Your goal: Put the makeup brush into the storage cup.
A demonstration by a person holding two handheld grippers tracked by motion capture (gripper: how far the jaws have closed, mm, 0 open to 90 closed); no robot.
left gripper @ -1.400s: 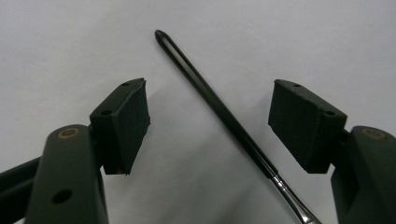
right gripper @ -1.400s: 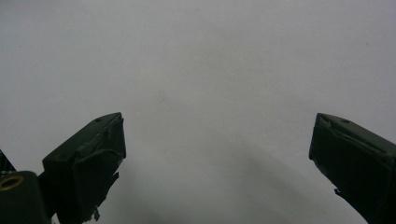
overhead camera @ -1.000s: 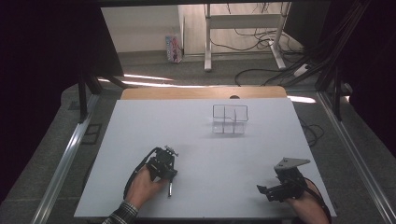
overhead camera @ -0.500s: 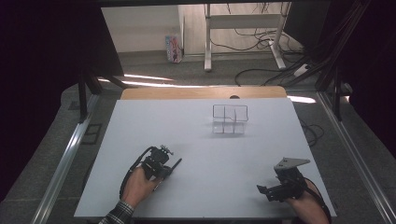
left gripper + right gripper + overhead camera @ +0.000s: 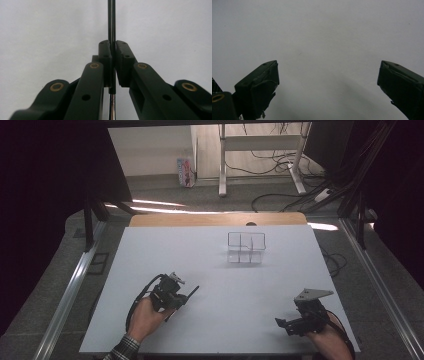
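Inspecting the left tool point(image 5: 113, 62), we find it clamped on a thin dark pen point(image 5: 111, 22) held above the white counter point(image 5: 215, 250); our right tool point(image 5: 328, 82) stands wide, empty

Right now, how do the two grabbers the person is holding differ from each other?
The left grabber has its jaws shut on a thin dark pen; the right grabber has its jaws wide apart, nothing between them. The left grabber points up the table toward the clear box; the right grabber points sideways toward the left one. The right grabber carries a grey three-cornered plate; the left has none that I can make out. Both are black, hand-held, near the table's front edge.
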